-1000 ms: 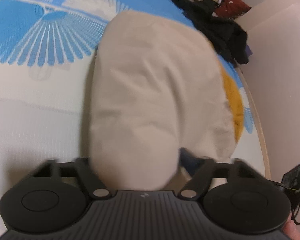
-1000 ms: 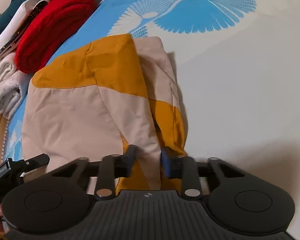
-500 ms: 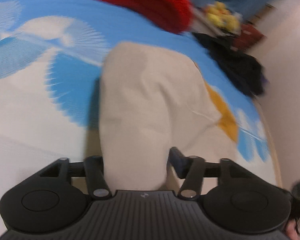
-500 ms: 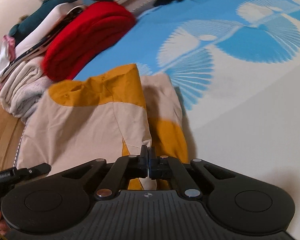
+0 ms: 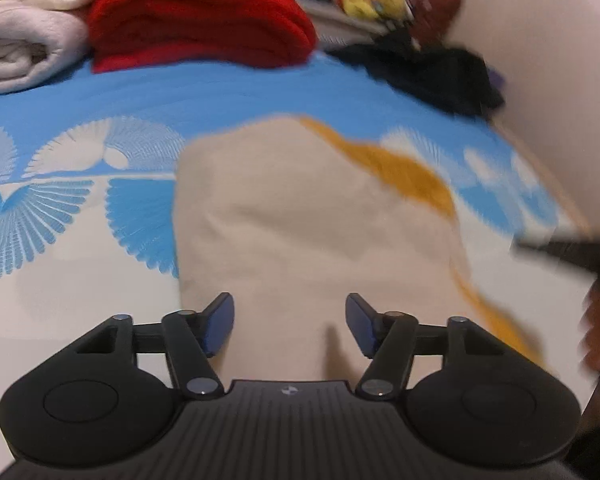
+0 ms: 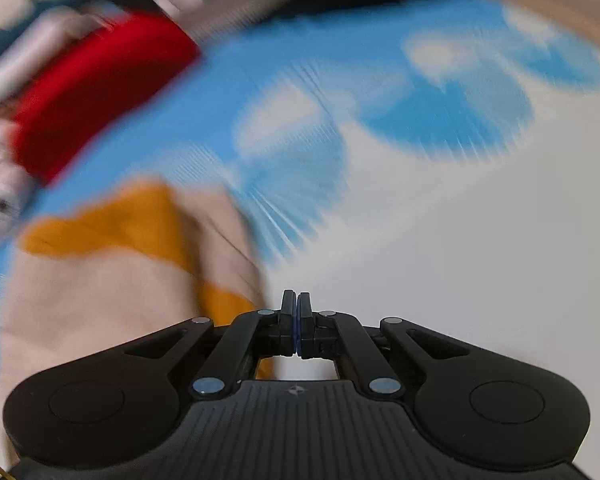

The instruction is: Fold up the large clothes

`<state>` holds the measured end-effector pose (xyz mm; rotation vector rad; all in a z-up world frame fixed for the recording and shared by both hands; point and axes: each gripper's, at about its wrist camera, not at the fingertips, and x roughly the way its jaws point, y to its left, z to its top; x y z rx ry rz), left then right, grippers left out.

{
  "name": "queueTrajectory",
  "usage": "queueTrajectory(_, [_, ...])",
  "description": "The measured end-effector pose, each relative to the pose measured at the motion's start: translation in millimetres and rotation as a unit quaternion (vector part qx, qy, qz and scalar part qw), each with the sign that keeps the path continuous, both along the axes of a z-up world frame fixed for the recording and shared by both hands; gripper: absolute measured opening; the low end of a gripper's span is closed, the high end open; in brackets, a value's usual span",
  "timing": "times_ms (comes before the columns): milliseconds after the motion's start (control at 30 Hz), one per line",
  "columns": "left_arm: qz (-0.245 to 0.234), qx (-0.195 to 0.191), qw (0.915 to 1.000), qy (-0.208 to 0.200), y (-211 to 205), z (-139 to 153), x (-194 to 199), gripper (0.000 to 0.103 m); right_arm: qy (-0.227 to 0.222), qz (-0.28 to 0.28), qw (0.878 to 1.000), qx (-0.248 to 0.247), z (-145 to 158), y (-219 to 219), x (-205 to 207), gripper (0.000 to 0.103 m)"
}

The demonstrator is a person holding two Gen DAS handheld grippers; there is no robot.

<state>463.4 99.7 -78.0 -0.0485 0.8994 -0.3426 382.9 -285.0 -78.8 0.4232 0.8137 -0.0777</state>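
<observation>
Left wrist: left hand-held gripper (image 5: pixel 290 326) released, above folded garment (image 5: pixel 300 220) on bed (image 5: pixel 40 300); black clothes (image 5: pixel 432 68) behind. Right wrist, blurred: right hand-held gripper (image 6: pixel 296 316) clenched, empty; garment (image 6: pixel 100 280) to its left.

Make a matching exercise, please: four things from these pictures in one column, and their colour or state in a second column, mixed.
Things:
1. folded garment
2. blanket
3. left tool
4. right tool

Colour or state:
A. shut, nothing between its tips
B. beige with mustard-yellow patches
C. red, folded
D. open, above beige cloth, not gripping it

Pairs: 1-B, 2-C, 3-D, 4-A
</observation>
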Motion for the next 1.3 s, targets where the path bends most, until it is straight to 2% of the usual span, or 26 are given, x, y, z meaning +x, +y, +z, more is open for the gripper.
queueTrajectory(67, [-0.011,0.053,0.9985,0.002,-8.5,-25.5,-4.2,0.066,-0.03,0.034,0.999,0.015,13.3,8.4,-7.5,0.003])
queueTrajectory(133, [-0.027,0.106,0.9937,-0.021,-22.0,-34.4,-13.7,0.069,-0.041,0.075,0.996,0.032,19.2,20.7,-12.2,0.003])
queueTrajectory(167, [-0.028,0.113,0.9928,-0.026,-24.8,-32.0,-15.7,0.069,-0.042,0.099,0.993,0.039,20.9,26.8,-14.2,0.003])
queueTrajectory(233, [-0.019,0.103,0.9942,-0.023,-25.6,-15.6,-18.4,0.069,-0.026,0.15,0.988,0.039,16.7,38.8,-16.1,0.003])
queueTrajectory(267, [-0.018,0.091,0.9953,-0.028,-24.5,-4.0,-23.0,0.069,0.0,0.167,0.986,0.022,10.2,44.8,-14.3,0.003])
queueTrajectory(300, [-0.021,0.082,0.9959,-0.032,-23.6,6.6,-28.2,0.069,0.045,0.181,0.982,-0.011,-2.3,51.9,-12.0,0.003])
queueTrajectory(400, [-0.058,0.072,0.9958,-0.004,-27.0,15.7,-42.7,0.069,0.181,0.19,0.958,-0.113,-50.1,59.8,-7.9,0.003])
queueTrajectory(433, [-0.077,0.077,0.9939,0.017,-31.1,7.7,-44.7,0.069,0.199,0.181,0.955,-0.123,-58.1,56.6,-7.6,0.003])
queueTrajectory(467, [-0.092,0.095,0.9906,0.034,-36.3,-4.6,-46.2,0.07,0.197,0.174,0.957,-0.119,-59.1,53.7,-7.7,0.003])
queueTrajectory(533, [-0.109,0.158,0.9812,0.019,-47.8,-23.7,-52.8,0.075,0.171,0.164,0.966,-0.1,-50.4,46.6,-8.3,0.003])
queueTrajectory(567, [-0.108,0.167,0.9799,0.011,-50.1,-24.4,-54.9,0.076,0.155,0.16,0.97,-0.093,-43.5,43.2,-9.0,0.004])
queueTrajectory(633, [-0.086,0.155,0.9842,0.002,-48.8,-12.1,-56.8,0.076,0.122,0.145,0.978,-0.084,-29.4,38.9,-11.6,0.004])
queueTrajectory(733, [-0.017,0.144,0.988,-0.054,-43.3,19.6,-72.4,0.077,0.06,0.113,0.988,-0.081,0.6,31.3,-20.8,0.005])
queueTrajectory(767, [0.003,0.127,0.9896,-0.066,-40.1,30.7,-79.2,0.082,0.035,0.102,0.991,-0.08,12.0,28.8,-24.9,0.012])
queueTrajectory(800, [0.026,0.11,0.9905,-0.078,-37.0,42.5,-87.7,0.09,0.009,0.09,0.993,-0.08,25.4,25.7,-32.0,0.026])
queueTrajectory(833, [0.05,0.097,0.9897,-0.093,-34.1,53.9,-97.9,0.093,-0.017,0.078,0.993,-0.082,38.5,22.8,-39.9,0.033])
queueTrajectory(867, [0.072,0.089,0.9873,-0.11,-32.6,64.8,-110.9,0.094,-0.041,0.063,0.993,-0.087,52.3,20.7,-50.3,0.051])
queueTrajectory(900, [0.087,0.088,0.9842,-0.127,-33.0,74.5,-124.9,0.094,-0.059,0.053,0.993,-0.09,61.6,18.2,-56.3,0.059])
queueTrajectory(1033, [0.124,0.082,0.9709,-0.188,-37.7,102.0,-188.0,0.095,-0.11,0.053,0.987,-0.104,96.5,14.6,-103.7,0.062])
queueTrajectory(1100, [0.14,0.074,0.9674,-0.198,-41.7,109.8,-221.0,0.095,-0.13,0.061,0.984,-0.108,107.3,16.4,-131.4,0.071])
queueTrajectory(1200, [0.156,0.089,0.9606,-0.213,-51.7,113.6,-268.3,0.095,-0.16,0.059,0.98,-0.108,116.6,19.1,-178.9,0.077])
queueTrajectory(1300, [0.151,0.106,0.9602,-0.21,-61.8,114.8,-304.5,0.095,-0.181,0.036,0.977,-0.107,119.4,24.7,-222.8,0.079])
